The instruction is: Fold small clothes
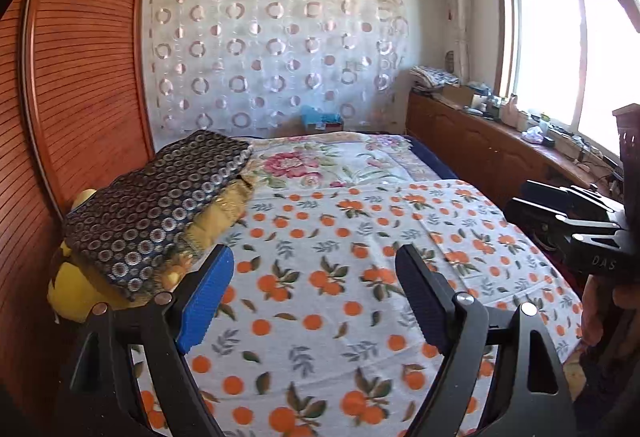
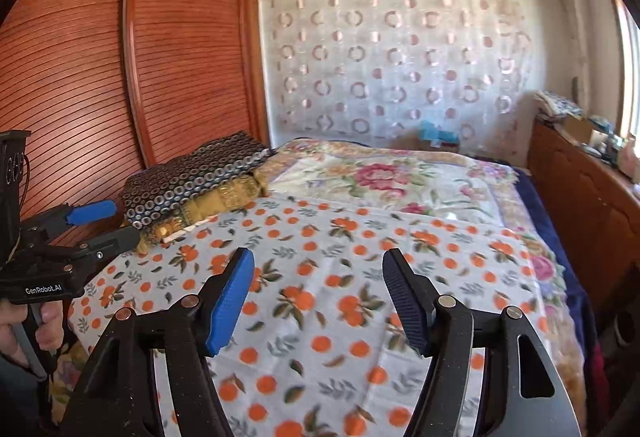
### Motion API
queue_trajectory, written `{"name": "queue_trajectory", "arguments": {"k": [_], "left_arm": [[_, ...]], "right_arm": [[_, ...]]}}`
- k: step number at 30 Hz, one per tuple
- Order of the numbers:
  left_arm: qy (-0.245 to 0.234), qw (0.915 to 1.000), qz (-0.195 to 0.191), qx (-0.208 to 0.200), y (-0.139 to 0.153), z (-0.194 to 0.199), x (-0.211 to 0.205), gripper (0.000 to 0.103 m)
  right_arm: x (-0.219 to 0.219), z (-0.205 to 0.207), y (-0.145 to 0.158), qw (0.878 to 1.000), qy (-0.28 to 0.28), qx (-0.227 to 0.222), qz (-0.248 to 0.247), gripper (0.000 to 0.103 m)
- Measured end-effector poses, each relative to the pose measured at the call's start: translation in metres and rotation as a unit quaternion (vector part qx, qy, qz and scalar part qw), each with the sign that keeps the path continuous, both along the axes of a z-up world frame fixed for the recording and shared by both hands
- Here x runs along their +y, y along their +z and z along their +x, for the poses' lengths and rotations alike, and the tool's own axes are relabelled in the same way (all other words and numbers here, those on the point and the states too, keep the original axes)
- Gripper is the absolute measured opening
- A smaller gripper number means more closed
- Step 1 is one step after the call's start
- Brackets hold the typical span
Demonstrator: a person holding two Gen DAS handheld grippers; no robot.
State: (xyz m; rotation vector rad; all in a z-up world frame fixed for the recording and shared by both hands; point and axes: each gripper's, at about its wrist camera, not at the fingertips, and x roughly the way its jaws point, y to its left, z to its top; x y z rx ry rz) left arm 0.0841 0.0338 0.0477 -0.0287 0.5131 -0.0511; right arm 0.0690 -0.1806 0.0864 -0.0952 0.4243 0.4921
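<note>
Through my left wrist camera, the left gripper (image 1: 314, 293) hangs with fingers spread and empty above the orange-print cloth (image 1: 344, 277), spread flat on the bed (image 1: 430, 157), a stacked pillow (image 1: 160, 205) near its left edge. From the right wrist, my right gripper (image 2: 318, 297) is likewise apart over the cloth's open middle, wardrobe (image 2: 180, 49) beyond the pillows.

The right gripper (image 1: 560, 221) is cut off by the right edge of the left wrist view, so its fingertips cannot be seen there. A yellow object (image 1: 76, 289) is largely hidden under the dark ring-patterned cushion (image 1: 160, 213). The items on the wooden cabinet (image 1: 480, 141) are too small to be identified.
</note>
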Motion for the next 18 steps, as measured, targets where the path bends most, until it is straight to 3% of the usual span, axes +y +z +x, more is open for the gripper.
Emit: {"name": "queue_trajectory", "arguments": {"k": [10,18], "left_arm": [[-0.013,0.9997,0.0,-0.021,0.032,-0.012,-0.037,0.083],[0.009,0.999,0.004,-0.043,0.053,-0.028,-0.042,0.083]], "right_arm": [[-0.024,-0.046,0.019,0.999,-0.04,-0.02,0.026,0.079],[-0.02,-0.084,0.031,0.996,-0.069,-0.053,0.034,0.082]]}}
